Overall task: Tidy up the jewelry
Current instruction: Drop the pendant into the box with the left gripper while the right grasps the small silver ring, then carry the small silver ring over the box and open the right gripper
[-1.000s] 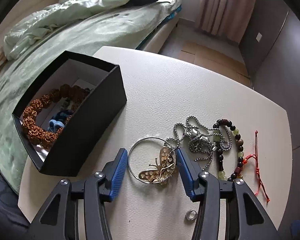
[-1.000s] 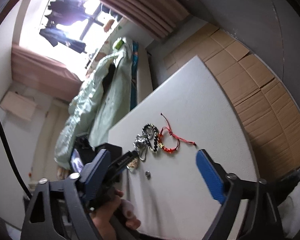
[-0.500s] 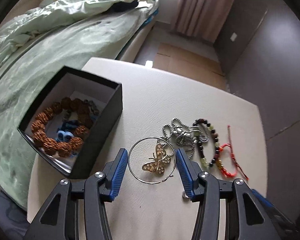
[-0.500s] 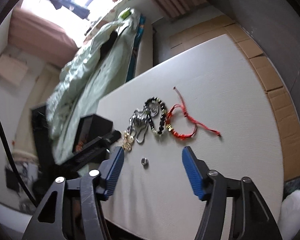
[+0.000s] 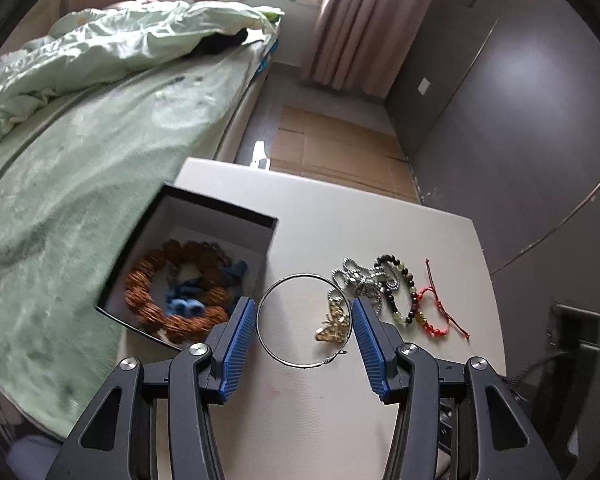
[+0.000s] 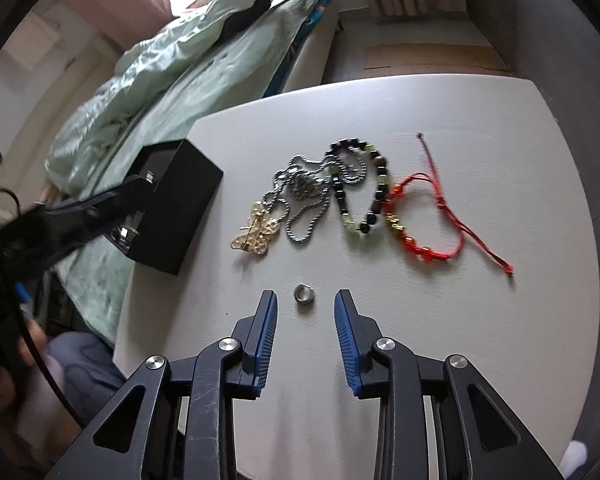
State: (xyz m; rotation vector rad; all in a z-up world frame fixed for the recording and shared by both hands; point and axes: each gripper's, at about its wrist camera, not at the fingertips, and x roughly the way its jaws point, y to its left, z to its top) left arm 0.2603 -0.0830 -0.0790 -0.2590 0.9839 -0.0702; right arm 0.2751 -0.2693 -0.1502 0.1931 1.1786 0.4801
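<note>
Small ring (image 6: pixel 303 293) lies between the closing right gripper (image 6: pixel 305 304), apparently untouched

My own jaws are cutting off the near desk (image 5: pixel 320 420) in the left view, and the right-hand pad is covering part of the silver chain (image 5: pixel 352 280) beside it. The black box (image 5: pixel 220 216) is blurring along its left wall, and the blue pieces (image 5: pixel 184 304) inside the brown bead bracelet (image 5: pixel 156 308) are smearing too much for me to name. In the right view the box's (image 6: pixel 176 208) inside is hiding behind its wall, my left gripper's (image 6: pixel 100 216) tips are lying against it unreadably, and a blurred hand (image 6: pixel 40 344) is running off the left edge.
</note>
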